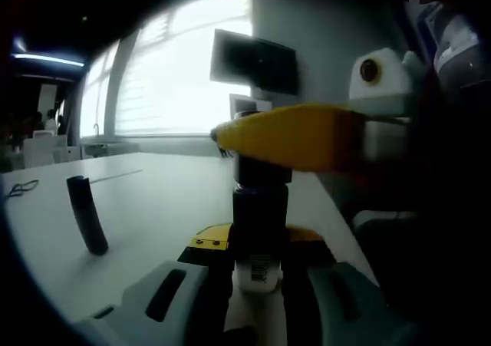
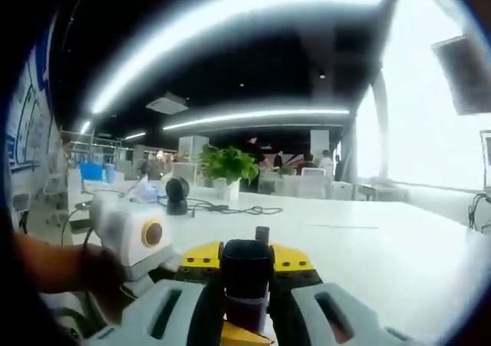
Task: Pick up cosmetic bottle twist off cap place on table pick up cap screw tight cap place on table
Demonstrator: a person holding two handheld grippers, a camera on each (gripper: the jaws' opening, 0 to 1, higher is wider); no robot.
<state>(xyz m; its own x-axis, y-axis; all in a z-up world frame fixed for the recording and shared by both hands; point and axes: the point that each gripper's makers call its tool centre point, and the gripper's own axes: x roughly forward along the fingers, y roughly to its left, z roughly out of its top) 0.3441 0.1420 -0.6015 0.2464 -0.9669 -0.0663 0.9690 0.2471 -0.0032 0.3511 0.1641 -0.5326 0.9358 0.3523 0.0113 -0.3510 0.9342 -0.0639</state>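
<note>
In the left gripper view a dark cosmetic bottle (image 1: pixel 259 215) with a white label stands upright over the white table (image 1: pixel 161 200), and my left gripper (image 1: pixel 257 255) is shut on its lower body. My right gripper's yellow finger (image 1: pixel 299 136) comes in from the right and lies across the bottle's black cap (image 1: pixel 261 173). Looking along the right gripper (image 2: pixel 247 263), its yellow-padded jaws are shut on the black cap (image 2: pixel 245 273). The left gripper's body (image 2: pixel 126 231) and a hand sit at the lower left of that view.
A black curved object (image 1: pixel 86 212) stands on the table to the left, with a blue cord (image 1: pixel 21 187) farther left. A monitor (image 1: pixel 255 62) hangs by the window. In the right gripper view, a round black device (image 2: pixel 177 195), cables (image 2: pixel 230 207) and a plant (image 2: pixel 226 165) lie farther off.
</note>
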